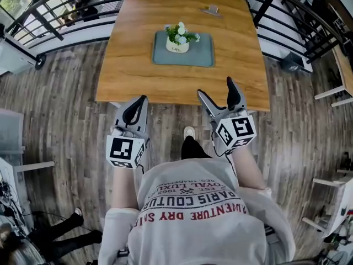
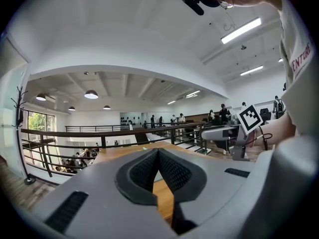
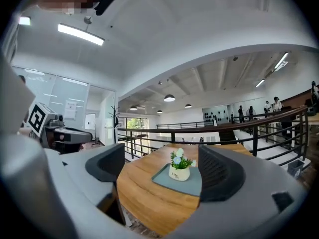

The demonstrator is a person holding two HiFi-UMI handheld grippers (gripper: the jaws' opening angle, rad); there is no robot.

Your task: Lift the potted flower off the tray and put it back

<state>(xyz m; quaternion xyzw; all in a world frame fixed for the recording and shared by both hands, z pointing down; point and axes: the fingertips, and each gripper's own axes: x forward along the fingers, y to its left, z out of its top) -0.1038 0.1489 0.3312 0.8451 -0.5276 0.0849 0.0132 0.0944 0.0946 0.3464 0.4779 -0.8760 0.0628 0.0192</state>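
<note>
The potted flower (image 1: 178, 37), a small white pot with white and blue blooms, stands on the left part of a grey-green tray (image 1: 201, 54) in the middle of a wooden table (image 1: 138, 65). Both grippers hover over the floor short of the table's near edge, well apart from the pot. My left gripper (image 1: 138, 105) is shut, its pads meeting at the tip (image 2: 158, 151) with nothing between them. My right gripper (image 1: 216, 90) stands open and empty. In the right gripper view the flower (image 3: 180, 166) and tray (image 3: 192, 185) show far off between the spread jaws.
A small grey object (image 1: 210, 9) lies near the table's far edge. Black railings (image 1: 55, 15) run behind and beside the table. Wood-plank floor lies under the grippers, with the person's shoe (image 1: 189, 132) between them. Another table's edge (image 1: 342, 70) is at the right.
</note>
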